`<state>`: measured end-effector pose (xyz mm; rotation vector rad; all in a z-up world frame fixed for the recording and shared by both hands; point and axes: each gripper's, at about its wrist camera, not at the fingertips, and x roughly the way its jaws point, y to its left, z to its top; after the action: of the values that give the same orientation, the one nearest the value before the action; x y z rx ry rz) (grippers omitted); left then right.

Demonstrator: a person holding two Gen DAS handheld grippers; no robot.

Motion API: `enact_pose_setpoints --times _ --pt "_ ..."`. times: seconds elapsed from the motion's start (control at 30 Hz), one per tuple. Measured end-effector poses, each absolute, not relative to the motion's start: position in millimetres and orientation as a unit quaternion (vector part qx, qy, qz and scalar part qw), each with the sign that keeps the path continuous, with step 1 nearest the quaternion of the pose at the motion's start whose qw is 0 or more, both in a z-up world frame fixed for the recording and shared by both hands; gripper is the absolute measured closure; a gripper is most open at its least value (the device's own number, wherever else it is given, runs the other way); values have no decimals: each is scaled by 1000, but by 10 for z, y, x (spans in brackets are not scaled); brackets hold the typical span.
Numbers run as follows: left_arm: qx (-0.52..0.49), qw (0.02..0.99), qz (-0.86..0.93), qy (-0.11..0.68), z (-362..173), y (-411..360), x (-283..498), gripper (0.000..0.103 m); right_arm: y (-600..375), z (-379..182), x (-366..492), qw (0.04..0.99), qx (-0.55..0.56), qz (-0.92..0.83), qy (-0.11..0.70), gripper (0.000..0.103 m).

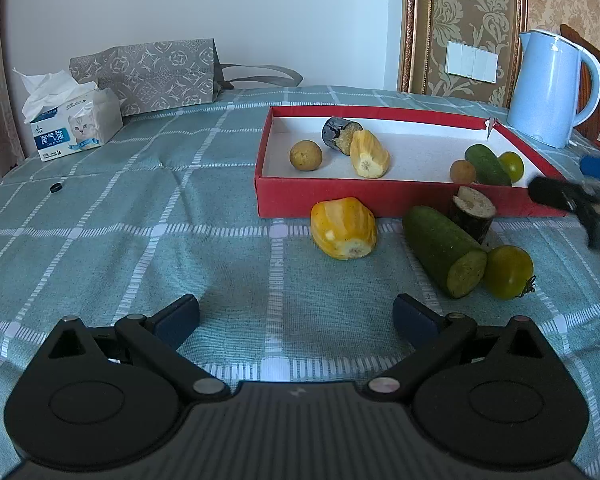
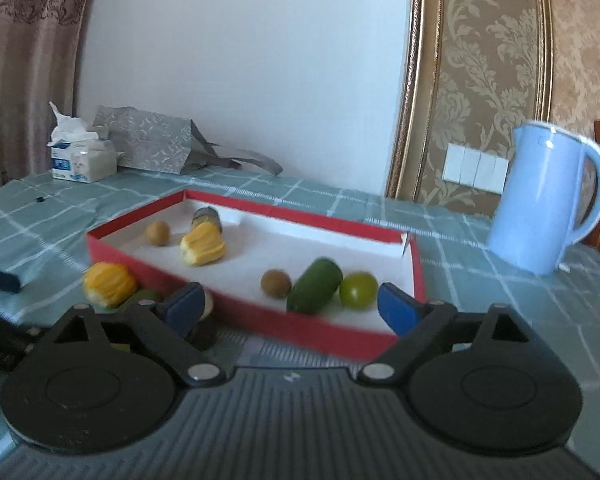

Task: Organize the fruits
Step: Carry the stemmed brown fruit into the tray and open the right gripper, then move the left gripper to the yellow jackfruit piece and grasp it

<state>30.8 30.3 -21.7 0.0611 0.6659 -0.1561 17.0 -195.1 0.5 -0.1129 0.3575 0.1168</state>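
A red box (image 1: 324,200) with a white floor holds a brown round fruit (image 1: 306,155), a dark cut piece (image 1: 337,133), a yellow piece (image 1: 369,154), another brown fruit (image 1: 463,171), a green cucumber piece (image 1: 487,164) and a green tomato (image 1: 511,165). On the cloth in front of it lie a yellow piece (image 1: 343,228), a green cucumber piece (image 1: 444,250), a dark cut piece (image 1: 472,213) and a green tomato (image 1: 508,273). My left gripper (image 1: 296,320) is open and empty, short of the yellow piece. My right gripper (image 2: 290,300) is open and empty over the box's near wall (image 2: 300,326); it also shows blurred in the left wrist view (image 1: 576,204).
A light blue kettle (image 1: 548,88) stands right of the box. A tissue pack (image 1: 70,124) and a grey paper bag (image 1: 148,74) sit at the back left by the wall. A small black ring (image 1: 56,188) lies on the checked green cloth (image 1: 140,240).
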Motion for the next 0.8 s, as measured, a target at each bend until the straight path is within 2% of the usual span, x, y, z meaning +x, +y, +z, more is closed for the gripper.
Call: enact_pose_setpoints --times 0.23,0.3,0.33,0.6,0.8 --pt "28 942 -75 326 -215 305 315 0 -1998 -145 241 970 -38 52 235 11" --pt "27 942 -73 326 -213 290 343 0 -2021 -148 210 970 -34 45 236 10" --pt "27 942 -72 326 -213 282 357 0 -2037 -149 206 970 -31 37 238 5" --pt "22 943 -58 326 -210 246 482 0 -2241 -295 361 951 29 28 307 5" --pt "24 944 -49 325 -207 188 630 0 -2211 -322 371 949 25 30 314 2"
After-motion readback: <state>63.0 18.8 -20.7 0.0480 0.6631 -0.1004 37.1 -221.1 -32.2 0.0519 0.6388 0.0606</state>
